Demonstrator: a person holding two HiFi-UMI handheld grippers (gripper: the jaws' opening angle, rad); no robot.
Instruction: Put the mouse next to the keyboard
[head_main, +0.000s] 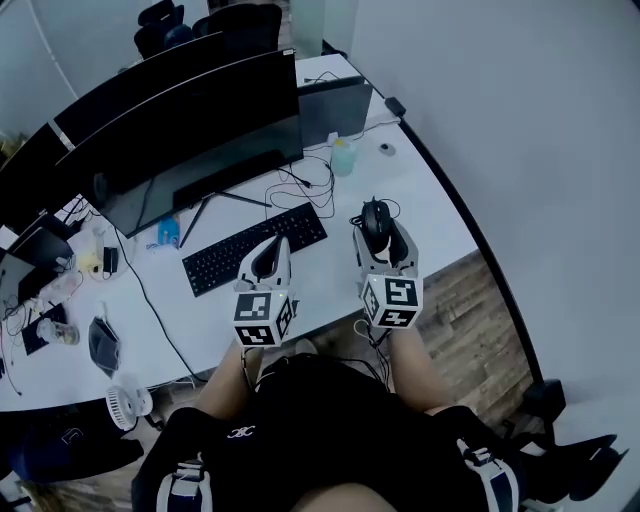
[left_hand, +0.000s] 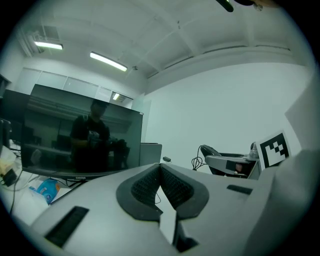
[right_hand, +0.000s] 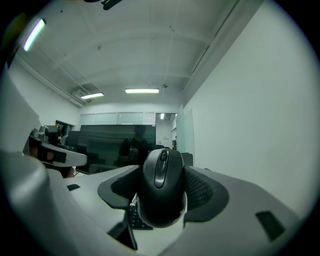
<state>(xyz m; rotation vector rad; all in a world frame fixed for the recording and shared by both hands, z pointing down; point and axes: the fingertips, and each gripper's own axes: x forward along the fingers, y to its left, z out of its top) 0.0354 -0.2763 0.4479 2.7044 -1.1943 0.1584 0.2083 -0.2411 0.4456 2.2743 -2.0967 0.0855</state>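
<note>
A black mouse (right_hand: 161, 192) sits upright between the ribbed pads of my right gripper (right_hand: 161, 195), which is shut on it. In the head view the mouse (head_main: 375, 224) is held above the white desk (head_main: 440, 215), to the right of the black keyboard (head_main: 255, 247); its cable trails toward the tangle behind the keyboard. My left gripper (head_main: 267, 260) hovers over the keyboard's near right end. Its jaws meet with nothing between them in the left gripper view (left_hand: 161, 187).
A wide dark monitor (head_main: 190, 150) stands behind the keyboard, with a second screen (head_main: 335, 108) to its right. A pale bottle (head_main: 342, 157) and loose cables (head_main: 310, 185) lie near them. Clutter and a small fan (head_main: 125, 405) sit at the left. The desk's curved edge runs on the right.
</note>
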